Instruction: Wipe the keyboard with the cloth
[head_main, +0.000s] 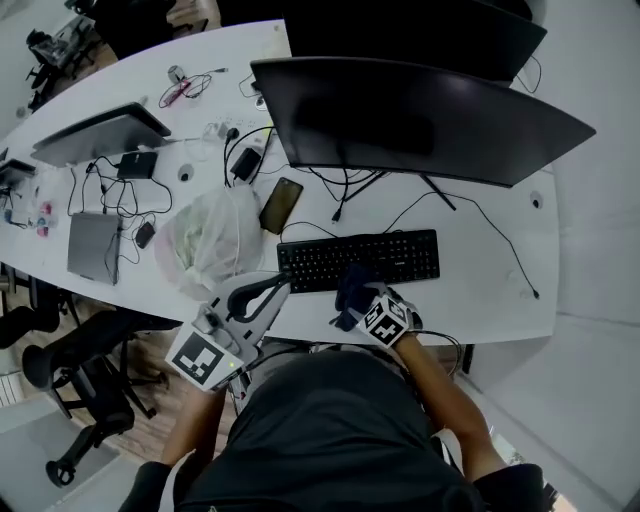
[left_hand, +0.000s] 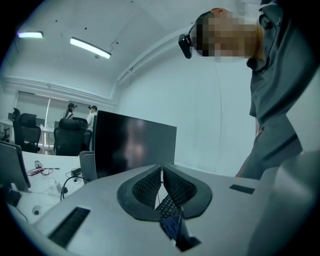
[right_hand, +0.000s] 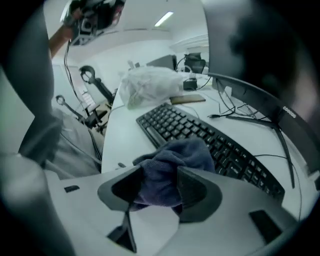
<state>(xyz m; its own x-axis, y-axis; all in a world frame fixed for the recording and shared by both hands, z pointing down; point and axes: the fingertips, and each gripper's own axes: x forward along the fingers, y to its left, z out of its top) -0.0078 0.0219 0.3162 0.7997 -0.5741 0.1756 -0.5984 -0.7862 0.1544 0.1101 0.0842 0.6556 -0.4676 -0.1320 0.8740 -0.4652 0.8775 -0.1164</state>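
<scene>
The right gripper (right_hand: 161, 171) has its jaws apart, released; the blue cloth (right_hand: 175, 152) lies bunched between them, over the near edge of the keyboard (right_hand: 200, 131).

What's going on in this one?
A person at a white desk holds a gripper in each hand. The right gripper is down at the near edge of the black keyboard with a dark blue cloth bunched between its jaws, which stand wide apart, so the cloth looks loosely held at best. The left gripper, jaws together on nothing, hovers off the keyboard's left end by the desk's front edge.
</scene>
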